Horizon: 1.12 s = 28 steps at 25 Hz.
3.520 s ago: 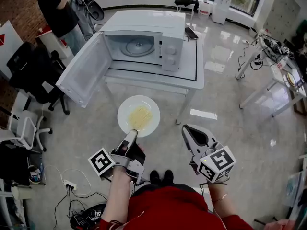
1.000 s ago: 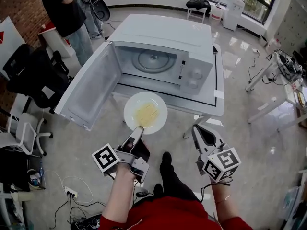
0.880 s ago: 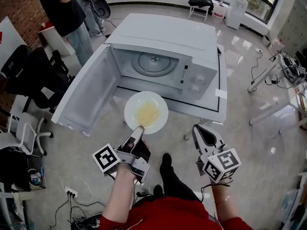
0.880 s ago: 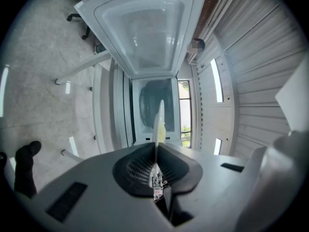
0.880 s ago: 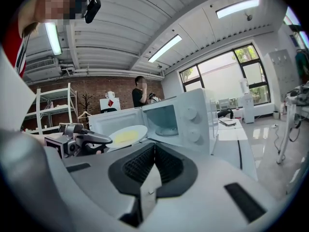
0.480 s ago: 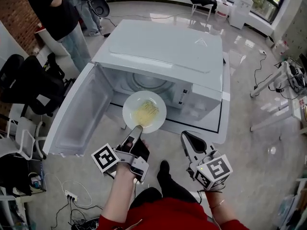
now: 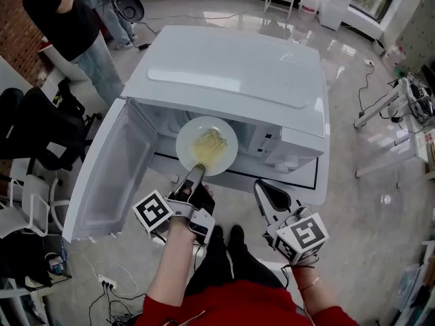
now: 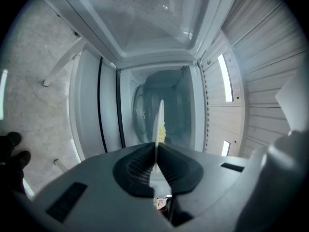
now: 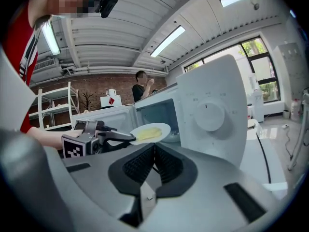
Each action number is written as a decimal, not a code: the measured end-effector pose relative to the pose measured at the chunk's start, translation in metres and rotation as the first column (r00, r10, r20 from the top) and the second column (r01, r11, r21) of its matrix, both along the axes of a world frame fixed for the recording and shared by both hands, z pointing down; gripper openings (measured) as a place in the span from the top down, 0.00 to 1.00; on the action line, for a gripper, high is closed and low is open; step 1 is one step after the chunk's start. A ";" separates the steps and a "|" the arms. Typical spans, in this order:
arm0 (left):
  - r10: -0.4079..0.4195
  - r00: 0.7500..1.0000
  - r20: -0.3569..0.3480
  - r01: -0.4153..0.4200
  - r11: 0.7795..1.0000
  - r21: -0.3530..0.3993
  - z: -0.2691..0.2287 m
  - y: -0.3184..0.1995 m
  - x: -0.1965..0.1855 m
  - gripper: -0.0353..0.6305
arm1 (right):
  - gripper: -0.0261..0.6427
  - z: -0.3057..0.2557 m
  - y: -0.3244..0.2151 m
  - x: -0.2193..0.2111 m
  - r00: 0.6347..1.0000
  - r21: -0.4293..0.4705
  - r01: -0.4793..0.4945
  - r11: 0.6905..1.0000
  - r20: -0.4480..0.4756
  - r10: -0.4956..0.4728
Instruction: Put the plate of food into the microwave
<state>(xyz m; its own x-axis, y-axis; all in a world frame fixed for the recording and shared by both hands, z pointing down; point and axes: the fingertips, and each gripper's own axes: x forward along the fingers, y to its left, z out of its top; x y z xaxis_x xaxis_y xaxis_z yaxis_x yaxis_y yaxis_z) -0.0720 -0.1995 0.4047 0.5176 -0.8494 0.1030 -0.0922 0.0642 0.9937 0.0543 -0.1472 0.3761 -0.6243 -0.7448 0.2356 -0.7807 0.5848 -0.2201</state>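
Head view first: what does the white box-shaped microwave (image 7: 231, 73) stand on?

On a white surface (image 7: 306, 189) with a thin black line near its edge. The microwave fills most of it, and its white door (image 7: 109, 175) hangs open to the left, out past the surface.

And the room around it?

Glossy pale grey floor (image 7: 367, 202) and a red brick wall (image 7: 10, 39) on the left. A person in a black top (image 7: 51, 12) stands near that wall, and a black office chair (image 7: 30, 131) sits beside the door. Loose cables (image 7: 102, 284) lie on the floor, and another white table (image 7: 391, 100) stands well apart on the right. The right gripper view adds a white panelled ceiling with long strip lights (image 9: 166, 40).

Where is the food?

The round white plate of yellow noodles (image 7: 206, 145) is level in the air at the mouth of the open cavity. The left hand-held gripper (image 7: 196, 170) has its 2 jaws pinched narrow on the plate's near rim.

The other 1?

The right hand-held gripper (image 7: 262, 186) hangs low in front of the surface, jaws together with nothing between them.
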 end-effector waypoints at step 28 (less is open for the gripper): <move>0.059 0.997 0.046 -0.060 0.998 0.013 0.023 -0.076 0.007 0.92 | 0.94 0.025 -0.039 -0.030 0.998 0.040 -0.049 0.998 -0.045 0.051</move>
<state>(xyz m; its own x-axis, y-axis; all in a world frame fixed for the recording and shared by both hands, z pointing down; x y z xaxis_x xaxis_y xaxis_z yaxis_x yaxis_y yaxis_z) -0.0650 -0.2754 0.4274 0.5624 -0.8188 0.1156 -0.1410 0.0428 0.9891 0.0242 -0.1859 0.4013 -0.5751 -0.7842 0.2330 -0.8181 0.5521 -0.1612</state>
